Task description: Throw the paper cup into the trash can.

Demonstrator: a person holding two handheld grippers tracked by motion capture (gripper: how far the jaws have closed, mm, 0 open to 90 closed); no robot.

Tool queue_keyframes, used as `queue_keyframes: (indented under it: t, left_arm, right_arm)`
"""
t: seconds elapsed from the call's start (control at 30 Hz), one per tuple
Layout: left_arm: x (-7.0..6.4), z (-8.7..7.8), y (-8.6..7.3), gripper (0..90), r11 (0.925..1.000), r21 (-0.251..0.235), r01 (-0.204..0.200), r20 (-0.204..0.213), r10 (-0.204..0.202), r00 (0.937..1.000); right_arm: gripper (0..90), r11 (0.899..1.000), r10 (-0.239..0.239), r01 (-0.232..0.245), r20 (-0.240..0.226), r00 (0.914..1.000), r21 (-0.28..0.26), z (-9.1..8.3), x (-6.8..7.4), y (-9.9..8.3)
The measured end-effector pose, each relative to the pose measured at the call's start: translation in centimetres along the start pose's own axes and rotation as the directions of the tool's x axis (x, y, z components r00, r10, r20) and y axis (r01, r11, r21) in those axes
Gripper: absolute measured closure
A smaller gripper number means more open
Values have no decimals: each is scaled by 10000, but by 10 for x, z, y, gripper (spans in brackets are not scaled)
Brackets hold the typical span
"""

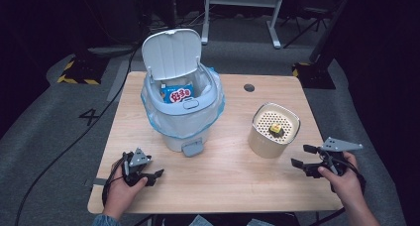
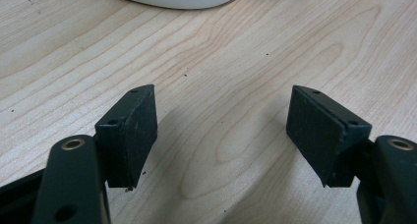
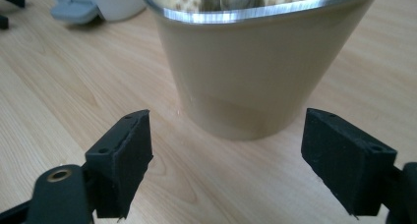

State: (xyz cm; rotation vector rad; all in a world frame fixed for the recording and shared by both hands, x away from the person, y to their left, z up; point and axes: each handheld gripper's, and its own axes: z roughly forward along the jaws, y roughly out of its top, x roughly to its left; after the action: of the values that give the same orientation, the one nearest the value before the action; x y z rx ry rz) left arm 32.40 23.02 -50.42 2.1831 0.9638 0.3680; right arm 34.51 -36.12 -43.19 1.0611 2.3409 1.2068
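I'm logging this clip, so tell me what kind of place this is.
Probably a lab or studio set up for recording, not a home: a lone wooden table on grey carpet, yellow-and-black hazard tape on the floor, and the legs of a white stand behind, in a dark room.

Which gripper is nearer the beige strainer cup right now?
Right. The right gripper sits open just beside the beige strainer cup, facing its wall. The left gripper is open across the table, in front of the white bin.

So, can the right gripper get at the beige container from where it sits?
Probably yes: the right gripper is open, facing the beige container, with bare table between them. Its fingers look about wide enough for the base.
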Motion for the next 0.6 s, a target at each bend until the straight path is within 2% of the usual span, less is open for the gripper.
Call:
queue_keyframes:
  t: [0.17, 0.47, 0.6]
  left_arm:
    - [0, 0, 0, 280, 10000, 7, -7, -3, 7, 10000]
    - [0, 0, 0, 280, 10000, 4, -7, -4, 7, 10000]
    - [0, 0, 0, 280, 10000, 2, -6, -6, 6, 10000]
  right_arm:
    - [200, 9999, -41, 40, 62, 10000, 149, 15, 1, -18]
    - [198, 9984, -11, -8, 340, 9994, 570, 32, 0, -37]
    - [177, 9974, -260, 223, 530, 9983, 683, 40, 1, -45]
